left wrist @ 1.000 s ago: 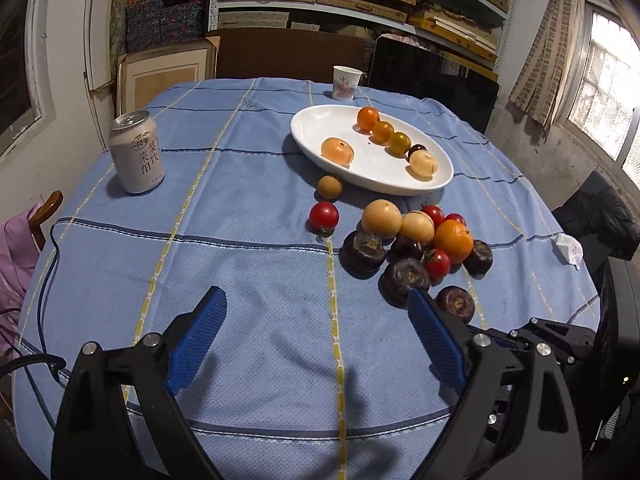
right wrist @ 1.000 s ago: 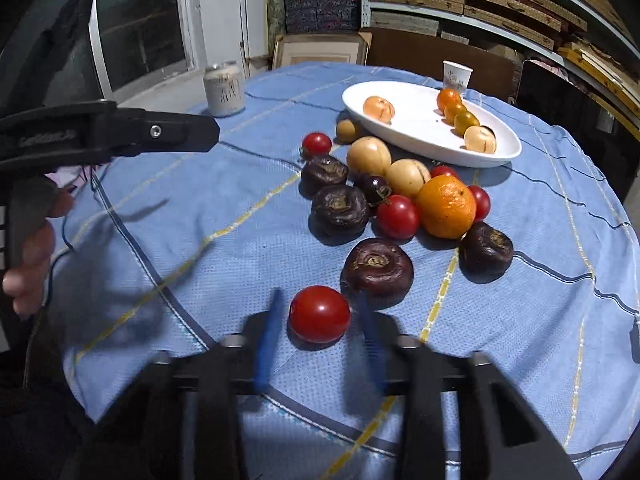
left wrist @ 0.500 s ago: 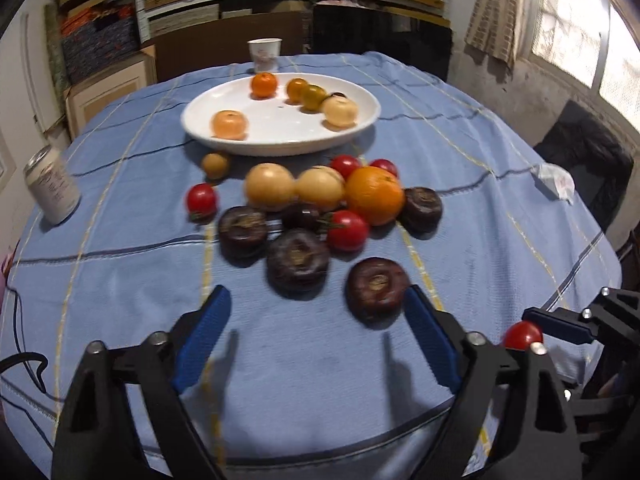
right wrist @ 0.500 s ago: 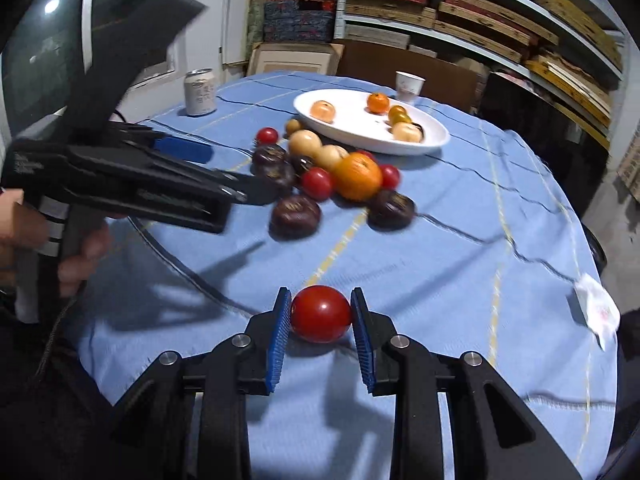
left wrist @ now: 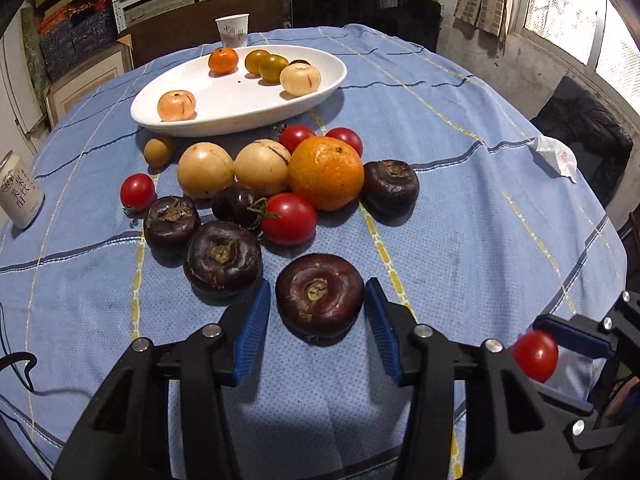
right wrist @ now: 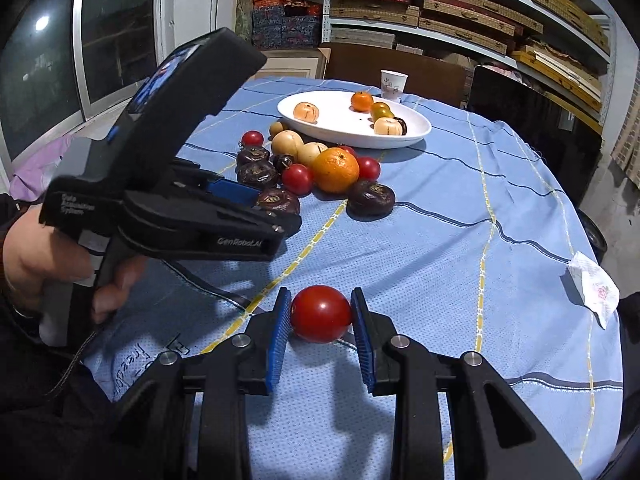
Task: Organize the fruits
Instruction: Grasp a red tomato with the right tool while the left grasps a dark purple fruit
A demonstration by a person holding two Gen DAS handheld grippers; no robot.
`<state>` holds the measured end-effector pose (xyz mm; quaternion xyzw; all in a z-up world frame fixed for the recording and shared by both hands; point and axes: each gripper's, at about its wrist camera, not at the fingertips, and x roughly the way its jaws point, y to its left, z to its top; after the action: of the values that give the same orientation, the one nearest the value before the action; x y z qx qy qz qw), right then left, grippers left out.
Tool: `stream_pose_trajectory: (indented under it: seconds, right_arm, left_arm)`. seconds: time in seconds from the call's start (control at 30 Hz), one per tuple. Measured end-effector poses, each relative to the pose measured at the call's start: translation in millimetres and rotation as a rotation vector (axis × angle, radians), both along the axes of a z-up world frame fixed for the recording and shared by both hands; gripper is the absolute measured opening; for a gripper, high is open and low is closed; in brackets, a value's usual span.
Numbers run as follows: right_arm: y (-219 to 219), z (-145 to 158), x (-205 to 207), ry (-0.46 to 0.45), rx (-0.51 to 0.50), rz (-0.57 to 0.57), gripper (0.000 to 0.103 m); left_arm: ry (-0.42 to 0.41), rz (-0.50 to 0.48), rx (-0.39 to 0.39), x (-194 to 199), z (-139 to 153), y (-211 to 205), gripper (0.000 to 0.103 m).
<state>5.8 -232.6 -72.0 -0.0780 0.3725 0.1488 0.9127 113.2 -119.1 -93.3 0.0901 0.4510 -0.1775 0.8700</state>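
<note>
**Two grippers, two fruits: one held, one being closed on**

The left gripper (left wrist: 318, 320) points down at a dark purple fruit (left wrist: 319, 295) that lies on the blue checked tablecloth (left wrist: 460, 216), stem scar up, nearest the camera and slightly apart from the main heap. The fruit sits between the two blue pads; the jaws are closing around it, with a thin gap visible on each side, so the pads do not yet press on it.

The right gripper (right wrist: 321, 316) is clamped on a red cherry tomato (right wrist: 321, 313), both blue pads against its sides, and carries it above the cloth. From the left wrist view the same tomato shows at the lower right edge, well clear of the pile.

Beyond the dark fruit lies the heap: a large orange (left wrist: 326, 173), two pale yellow round fruits (left wrist: 205, 170), several more cherry tomatoes (left wrist: 289, 219) and more dark purple fruits (left wrist: 222, 257), packed touching one another. A small tan fruit (left wrist: 157, 152) and a lone tomato (left wrist: 137, 192) lie just left of the heap.

Behind it stands a white oval dish (left wrist: 224, 116) holding a small orange, two greenish-orange ones, two pale peach-coloured fruits and one dark one half hidden.

A paper cup (left wrist: 232, 30) stands past the dish, a drink can (left wrist: 18, 190) at the left edge, a crumpled tissue (left wrist: 554, 158) at the right
</note>
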Motion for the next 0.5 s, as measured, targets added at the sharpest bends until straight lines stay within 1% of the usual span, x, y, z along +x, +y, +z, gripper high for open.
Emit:
stream_pose_trajectory:
  seconds: [0.07, 0.13, 0.17, 0.23, 0.33, 0.37, 0.5]
  right_arm:
    - [0.0, -0.3, -0.4, 0.002, -0.002, -0.002, 0.031]
    - [-0.2, 0.4, -1.2, -0.001, -0.005, -0.007, 0.031]
    - [-0.7, 0.8, -1.5, -0.002, -0.005, -0.008, 0.031]
    - [-1.6, 1.1, -1.5, -0.002, -0.005, -0.012, 0.031]
    - [-2.1, 1.8, -1.8, -0.005, -0.001, -0.014, 0.031]
    - [-2.4, 2.4, -1.8, -0.006, 0.004, -0.014, 0.031]
    - [-4.9, 3.0, 0.0, -0.004, 0.016, -0.02, 0.031]
  left_arm:
    - [-0.003, -0.001, 0.004, 1.3, -0.7, -2.4, 0.05]
    - [-0.01, -0.002, 0.014, 1.0, -0.8, -4.0, 0.05]
    - [-0.012, -0.001, 0.014, 0.5, -0.7, -3.4, 0.045]
    - [-0.014, 0.001, 0.013, -0.9, 0.3, -1.8, 0.043]
    - [-0.01, 0.017, -0.007, -4.9, 2.2, 5.0, 0.042]
    - [-0.016, 0.028, -0.021, -6.7, 4.3, 9.4, 0.042]
    - [-0.052, 0.051, -0.038, -14.7, 16.1, 22.0, 0.042]
